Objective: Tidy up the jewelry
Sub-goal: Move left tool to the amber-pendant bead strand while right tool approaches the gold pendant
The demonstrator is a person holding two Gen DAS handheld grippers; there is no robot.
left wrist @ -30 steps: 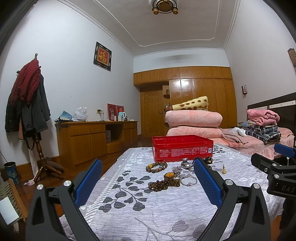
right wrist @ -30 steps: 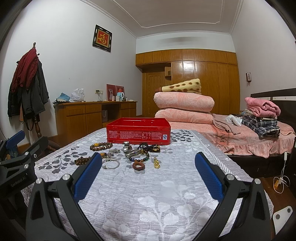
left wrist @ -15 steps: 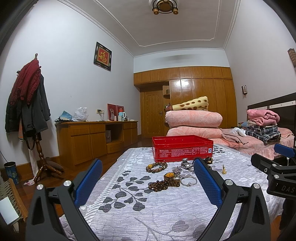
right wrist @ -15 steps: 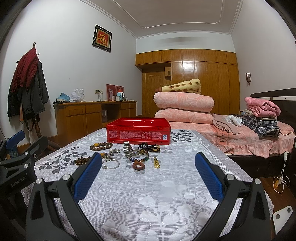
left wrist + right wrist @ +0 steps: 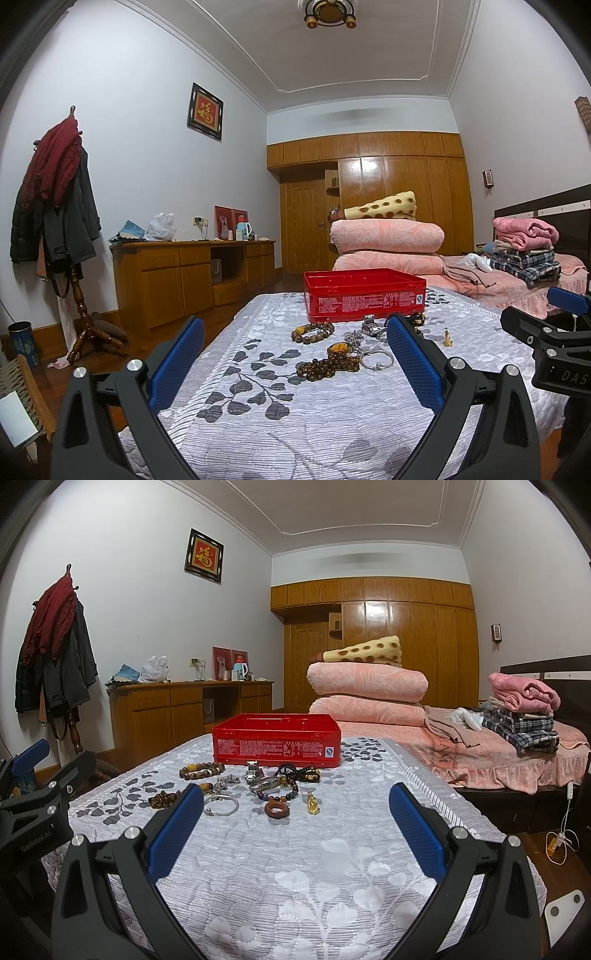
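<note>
We hold 2 grippers low over the near end of a quilt (image 5: 295,878), both with jaws wide apart and nothing between them: the left gripper (image 5: 295,354) on the left side, the right gripper (image 5: 295,823) on the right. Past the blue pads (image 5: 173,830), the jewelry lies in a loose cluster mid-quilt: a silver bangle (image 5: 221,805), a brown ring (image 5: 277,808) and a gold figurine (image 5: 312,802) nearest, then dark beads (image 5: 327,365) at the left, a bead bracelet (image 5: 201,770) and a watch (image 5: 252,770) farther back. Just behind them stands an open red tin (image 5: 276,744). Beyond it, to the right, is a bed (image 5: 498,760) with folded pink quilts (image 5: 365,692); a wooden desk (image 5: 177,705) lines the far left wall.
</note>
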